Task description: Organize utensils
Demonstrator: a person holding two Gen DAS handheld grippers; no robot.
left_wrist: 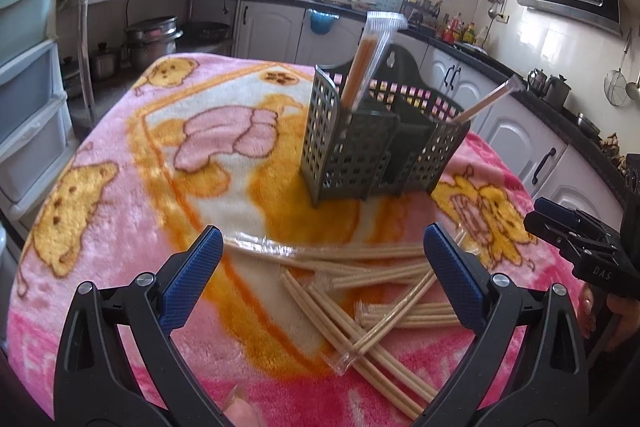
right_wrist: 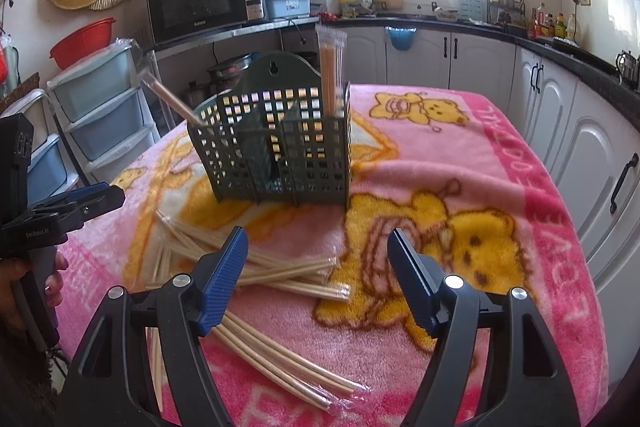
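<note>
Chopsticks point(left_wrist: 376, 291), in clear wrappers, lay in a crossed heap on the pink blanket point(left_wrist: 120, 187), just in front of the caddy point(left_wrist: 360, 143). Both grippers hung above the heap with jaws wide and nothing between them: the left gripper point(left_wrist: 320, 267) over its middle, the right gripper point(right_wrist: 316, 267) toward its right edge. Picking one pair cleanly probably meant choosing a top one and closing near an end, clear of the crossings. The caddy's dividers made several slots; one wrapped pair point(right_wrist: 332, 71) stood upright in an end slot, another point(right_wrist: 170, 101) leaned out of the opposite end.
</note>
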